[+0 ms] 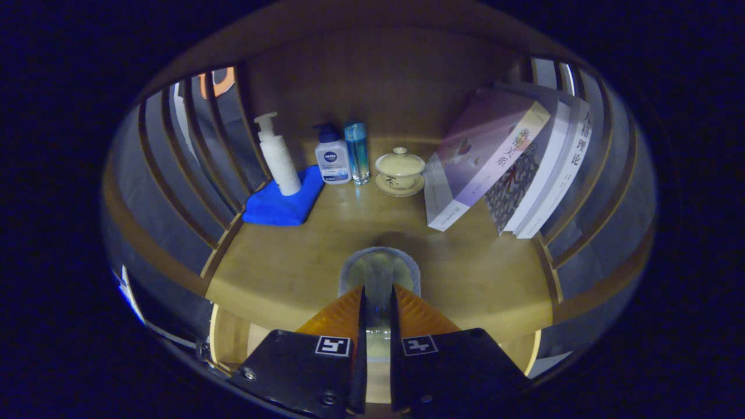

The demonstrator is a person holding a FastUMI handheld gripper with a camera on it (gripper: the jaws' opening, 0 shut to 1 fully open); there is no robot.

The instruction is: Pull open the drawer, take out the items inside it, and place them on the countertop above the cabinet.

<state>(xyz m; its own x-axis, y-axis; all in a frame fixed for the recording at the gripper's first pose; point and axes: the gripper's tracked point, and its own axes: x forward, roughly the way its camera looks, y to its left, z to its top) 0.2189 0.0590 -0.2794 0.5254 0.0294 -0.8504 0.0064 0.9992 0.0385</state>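
Observation:
My gripper (pixel 377 289) hovers over the front part of the wooden countertop (pixel 279 273), its fingers drawn close together. Both fingers press on a clear, glass-like item (pixel 379 265) that sticks out just ahead of the tips. It looks like a small transparent cup with a greyish rim, though its exact shape is hard to tell. Below the countertop's front edge, on either side of the fingers, I see the pale inside of the pulled-out drawer (pixel 230 340). What lies in the drawer is hidden behind the gripper.
Along the back of the countertop stand a white pump bottle (pixel 278 156) on a blue cloth (pixel 285 203), a blue-capped pump bottle (pixel 332 156), a slim blue bottle (pixel 357 152) and a lidded teacup on a saucer (pixel 400 170). Books (pixel 506 163) lean at the right. Slatted walls (pixel 192 151) close both sides.

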